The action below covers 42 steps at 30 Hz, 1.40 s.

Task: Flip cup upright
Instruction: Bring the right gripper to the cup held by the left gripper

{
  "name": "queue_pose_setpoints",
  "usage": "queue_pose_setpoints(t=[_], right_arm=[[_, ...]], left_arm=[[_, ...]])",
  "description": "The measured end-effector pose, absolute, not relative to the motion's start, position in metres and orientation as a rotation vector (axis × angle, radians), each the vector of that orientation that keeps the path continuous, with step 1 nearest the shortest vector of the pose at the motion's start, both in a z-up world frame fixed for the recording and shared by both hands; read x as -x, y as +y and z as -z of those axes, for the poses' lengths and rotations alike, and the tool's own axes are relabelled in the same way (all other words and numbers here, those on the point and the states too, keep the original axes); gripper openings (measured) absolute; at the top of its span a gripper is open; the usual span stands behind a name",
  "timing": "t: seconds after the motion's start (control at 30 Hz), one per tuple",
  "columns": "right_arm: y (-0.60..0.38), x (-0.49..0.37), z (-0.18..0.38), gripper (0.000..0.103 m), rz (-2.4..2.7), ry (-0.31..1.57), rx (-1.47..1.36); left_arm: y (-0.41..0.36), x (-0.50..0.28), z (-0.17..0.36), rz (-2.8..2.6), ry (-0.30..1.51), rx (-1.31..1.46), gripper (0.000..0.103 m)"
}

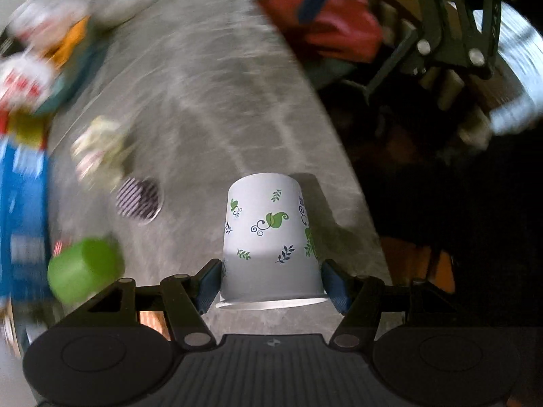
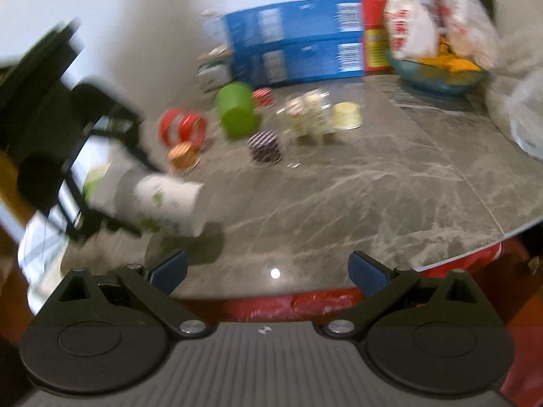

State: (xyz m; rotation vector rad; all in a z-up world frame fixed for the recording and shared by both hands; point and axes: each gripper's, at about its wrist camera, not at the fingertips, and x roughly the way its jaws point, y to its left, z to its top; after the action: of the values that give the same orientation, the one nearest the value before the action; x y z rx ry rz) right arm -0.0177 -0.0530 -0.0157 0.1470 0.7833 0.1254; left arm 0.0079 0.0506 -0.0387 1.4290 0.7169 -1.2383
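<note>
A white paper cup [image 1: 269,237] with green leaf prints sits between the blue pads of my left gripper [image 1: 271,283], which is shut on it near the rim, base pointing away from the camera. In the right wrist view the same cup [image 2: 166,203] is held tilted on its side just above the grey marble table [image 2: 339,186] at the left, by the left gripper [image 2: 112,200]. My right gripper [image 2: 268,269] is open and empty at the table's near edge. The scene is motion-blurred.
On the table stand a green cup [image 2: 237,110], a striped cupcake liner [image 2: 264,146], red and orange liners [image 2: 183,129], small jars [image 2: 309,115], a yellow cup [image 2: 346,115], blue boxes [image 2: 295,54], a bowl with bags [image 2: 437,71]. A red chair [image 2: 305,302] sits below the edge.
</note>
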Motion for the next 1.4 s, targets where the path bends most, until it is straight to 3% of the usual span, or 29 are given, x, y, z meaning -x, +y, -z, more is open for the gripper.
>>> queue_pose_setpoints(t=[0.33,0.53,0.63,0.83,1.2,1.4], right_arm=[[0.011,0.004,0.006,0.102,-0.311,0.886,0.161],[0.037,-0.039,-0.005,0.101,-0.417,0.887,0.312],[0.047,-0.056,-0.003,0.101,-0.468,0.908,0.357],[0.062,-0.070,0.008,0.096,-0.550,0.953,0.443],[0.083,-0.108,0.017,0.083,-0.606,1.021,0.582],[0.088,-0.126,0.024,0.066,-0.625,1.080,0.633]], left_arm=[[0.050,-0.009,0.053,1.436,0.651,-1.489,0.068],[0.058,-0.013,0.052,1.468,0.630,-1.468,0.071],[0.064,-0.017,0.054,1.464,0.620,-1.458,0.079],[0.077,-0.029,0.043,1.448,0.613,-1.392,0.079],[0.120,-0.052,0.008,1.334,0.596,-1.167,0.079],[0.153,-0.046,0.002,1.278,0.604,-0.979,0.079]])
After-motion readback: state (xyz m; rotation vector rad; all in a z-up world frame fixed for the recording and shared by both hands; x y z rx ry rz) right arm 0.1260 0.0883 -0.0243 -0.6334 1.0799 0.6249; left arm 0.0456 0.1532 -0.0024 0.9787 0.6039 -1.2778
